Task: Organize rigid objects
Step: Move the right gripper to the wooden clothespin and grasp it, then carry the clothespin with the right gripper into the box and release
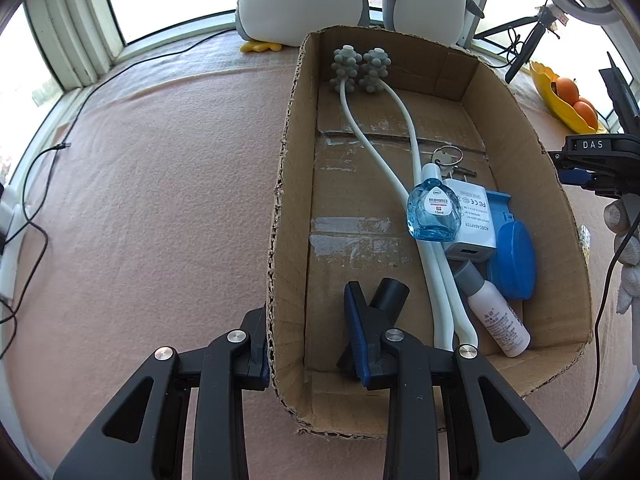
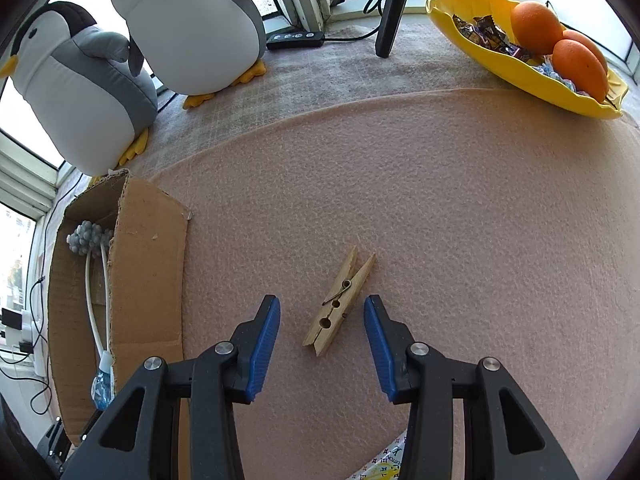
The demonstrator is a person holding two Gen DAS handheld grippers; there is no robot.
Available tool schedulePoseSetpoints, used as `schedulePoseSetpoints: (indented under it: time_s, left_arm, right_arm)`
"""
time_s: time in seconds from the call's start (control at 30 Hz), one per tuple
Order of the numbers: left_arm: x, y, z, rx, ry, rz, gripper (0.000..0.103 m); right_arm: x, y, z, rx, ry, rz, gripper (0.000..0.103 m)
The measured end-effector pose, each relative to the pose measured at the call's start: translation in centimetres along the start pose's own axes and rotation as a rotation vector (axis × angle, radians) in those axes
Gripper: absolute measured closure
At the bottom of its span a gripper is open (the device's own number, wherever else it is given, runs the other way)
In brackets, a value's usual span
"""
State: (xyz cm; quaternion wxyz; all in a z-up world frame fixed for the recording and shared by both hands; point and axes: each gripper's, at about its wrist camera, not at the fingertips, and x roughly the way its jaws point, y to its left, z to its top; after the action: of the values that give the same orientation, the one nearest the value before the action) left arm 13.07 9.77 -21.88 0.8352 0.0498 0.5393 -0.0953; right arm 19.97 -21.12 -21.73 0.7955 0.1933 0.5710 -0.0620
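Observation:
A wooden clothespin (image 2: pixel 340 300) lies on the pink felt between the fingers of my right gripper (image 2: pixel 321 300), which is open and not touching it. My left gripper (image 1: pixel 310 300) stands astride the left wall of the cardboard box (image 1: pixel 280 208). One finger is outside and mostly hidden, the blue pad (image 1: pixel 356 320) is inside, and a gap shows between pad and wall. In the box lie a knobbly grey massager (image 1: pixel 360 66) with white arms, a blue dropper bottle (image 1: pixel 432 212), a white adapter (image 1: pixel 470 220), a blue round case (image 1: pixel 514 260), a small white bottle (image 1: pixel 496 320), keys (image 1: pixel 448 158) and a black cylinder (image 1: pixel 390 294).
Two penguin plush toys (image 2: pixel 192 28) stand behind the box (image 2: pixel 148 264). A yellow bowl (image 2: pixel 540 80) with oranges sits at the far right. A tripod leg (image 2: pixel 394 8) and a power strip (image 2: pixel 294 40) are by the window. Cables (image 1: pixel 36 216) trail at the left. A gloved hand (image 1: pixel 624 216) shows at the right edge.

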Motion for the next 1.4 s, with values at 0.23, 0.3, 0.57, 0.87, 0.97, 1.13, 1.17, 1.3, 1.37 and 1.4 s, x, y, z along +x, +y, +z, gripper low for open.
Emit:
schedulePoseSetpoints:
  time_s: [0.23,0.3,0.57,0.87,0.97,1.13,1.17,1.3,1.37,1.4]
  left_arm:
    - [0.0,0.0,0.0,0.001,0.000,0.000,0.074]
    - [0.0,0.0,0.0,0.001,0.000,0.000,0.074]
    - [0.0,0.0,0.0,0.001,-0.001,-0.001,0.074]
    - [0.0,-0.1,0.0,-0.001,-0.001,-0.001,0.074]
    - [0.0,-0.1,0.0,0.000,-0.001,-0.001,0.074]
    - [0.0,0.0,0.0,0.000,-0.001,-0.001,0.074]
    - [0.0,-0.1,0.0,0.001,-0.001,-0.001,0.074]
    - [-0.1,-0.2,0.0,0.002,-0.001,-0.001,0.074]
    - [-0.1,-0.2,0.0,0.001,-0.001,-0.001,0.074]
    - [-0.1,-0.2,0.0,0.001,-0.001,-0.001,0.074]
  right_arm:
    - [0.3,0.7,0.4,-0.052,-0.010,-0.051,0.064]
    - [0.4,0.9,0.5,-0.069,-0.010,-0.064,0.066]
    - [0.3,0.5,0.5,-0.096,-0.010,-0.089,0.085]
    - [-0.1,-0.3,-0.3,-0.110,-0.009,-0.074,0.092]
    - [-0.3,-0.7,-0.9,-0.100,-0.010,-0.049,0.092]
    - [-1.4,-0.7,-1.9,-0.106,-0.028,-0.018,0.092]
    - [-1.7,-0.5,-2.1,-0.108,-0.033,-0.010,0.092]
    - [-3.0,0.6,-2.3,-0.133,-0.061,0.036,0.092]
    - [-3.8,1.6,-2.5,-0.152,-0.078,0.052,0.092]
    - [-4.2,2.1,-2.5,-0.163,-0.088,0.059,0.092]
